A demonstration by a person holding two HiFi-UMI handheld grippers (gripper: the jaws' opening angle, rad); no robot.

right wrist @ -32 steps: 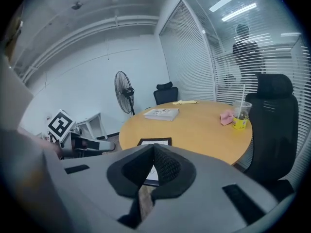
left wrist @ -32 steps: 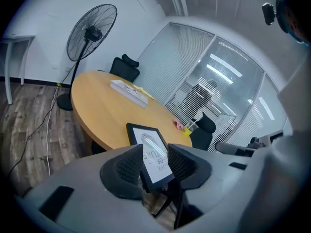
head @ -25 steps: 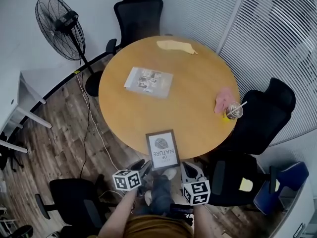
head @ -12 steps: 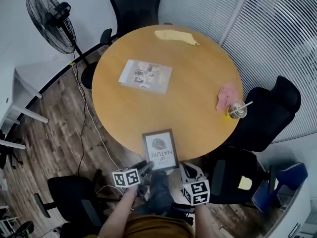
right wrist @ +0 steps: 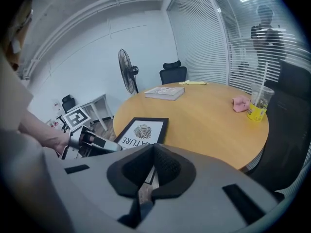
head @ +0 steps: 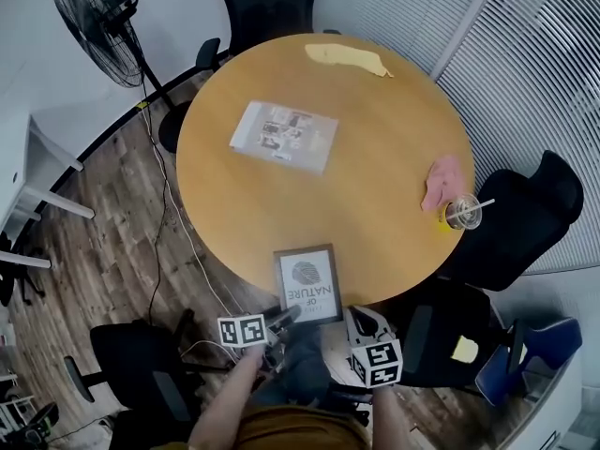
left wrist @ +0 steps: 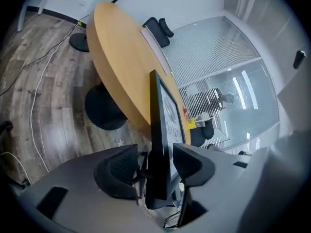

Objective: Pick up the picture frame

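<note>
Now the left hand-held gripper (head: 287, 316), jaws opening, straddles the black-edged, leaf-print picture frame (head: 307, 284).

- The surface (head: 375, 157) had a smooth, light wood top with a soft satin sheen.
- The picture frame (head: 307, 284) had a smooth black moulding around a white paper print.
- The floor (head: 103, 242) was dark wood planking with a streaky grain.
- The right hand-held gripper (right wrist: 153, 147) had a matt grey plastic body and black ribbed pads (right wrist: 170, 166).
- The cup (head: 463, 213) was clear plastic.
- The pink cloth (head: 441, 181) looked soft and crumpled.
- The fan (head: 89, 12) had a black wire guard.
</note>
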